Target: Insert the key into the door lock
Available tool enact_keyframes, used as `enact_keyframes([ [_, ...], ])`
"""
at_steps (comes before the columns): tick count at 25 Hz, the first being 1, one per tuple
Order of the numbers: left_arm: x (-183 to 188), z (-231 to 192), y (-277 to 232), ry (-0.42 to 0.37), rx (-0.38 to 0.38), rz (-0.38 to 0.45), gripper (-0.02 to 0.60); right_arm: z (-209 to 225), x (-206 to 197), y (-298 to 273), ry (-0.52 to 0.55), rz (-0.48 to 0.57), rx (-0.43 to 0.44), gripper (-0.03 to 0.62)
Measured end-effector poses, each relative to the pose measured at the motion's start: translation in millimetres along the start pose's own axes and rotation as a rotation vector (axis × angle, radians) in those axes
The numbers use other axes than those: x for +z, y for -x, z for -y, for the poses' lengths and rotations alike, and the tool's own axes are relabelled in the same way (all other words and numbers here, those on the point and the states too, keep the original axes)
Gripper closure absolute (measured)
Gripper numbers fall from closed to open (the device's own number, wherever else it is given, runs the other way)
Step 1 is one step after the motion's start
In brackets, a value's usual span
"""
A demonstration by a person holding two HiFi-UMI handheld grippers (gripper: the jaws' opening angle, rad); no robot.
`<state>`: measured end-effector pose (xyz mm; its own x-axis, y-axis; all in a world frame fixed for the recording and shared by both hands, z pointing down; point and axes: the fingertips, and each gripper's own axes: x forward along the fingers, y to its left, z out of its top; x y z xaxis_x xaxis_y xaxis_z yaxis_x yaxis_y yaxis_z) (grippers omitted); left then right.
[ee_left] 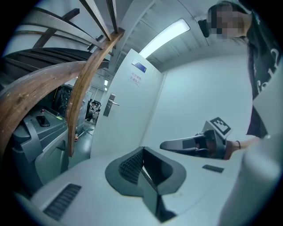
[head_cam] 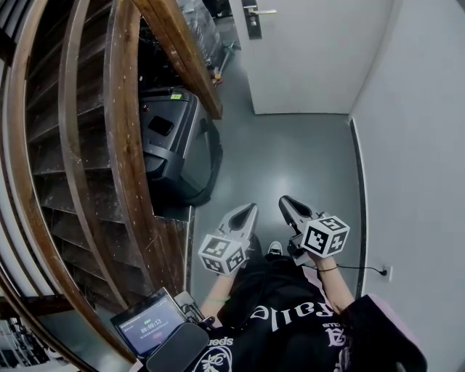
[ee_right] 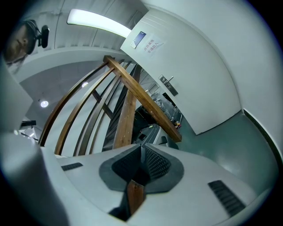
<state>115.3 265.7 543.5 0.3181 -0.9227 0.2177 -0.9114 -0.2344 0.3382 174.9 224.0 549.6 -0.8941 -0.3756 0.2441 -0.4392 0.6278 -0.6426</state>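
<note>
A white door (head_cam: 312,51) stands shut at the far end of the corridor, with its handle and dark lock plate (head_cam: 252,20) at its left edge. The left gripper view also has the door (ee_left: 128,114) and its handle (ee_left: 110,104) well ahead. In the right gripper view the door handle (ee_right: 168,84) is small and far. My left gripper (head_cam: 251,208) and right gripper (head_cam: 283,200) hover side by side near my body, far from the door. Both are shut, pads (ee_left: 132,165) together, and the right gripper's pads (ee_right: 154,162) are also together. No key shows in any view.
A wooden stair with curved rails (head_cam: 123,145) fills the left side. Under it sits a grey machine (head_cam: 174,142). A white wall (head_cam: 421,145) bounds the right side, with a socket and cable (head_cam: 385,272) low down. A screen device (head_cam: 149,323) hangs at the person's chest.
</note>
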Motion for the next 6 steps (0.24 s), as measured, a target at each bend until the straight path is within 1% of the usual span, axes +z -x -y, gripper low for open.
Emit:
enact_keyframes([
  [6, -1.1, -3.3, -1.0, 0.006, -0.007, -0.002, 0.577, 0.3, -3.2, -1.6, -0.002, -0.004, -0.008, 0.559],
])
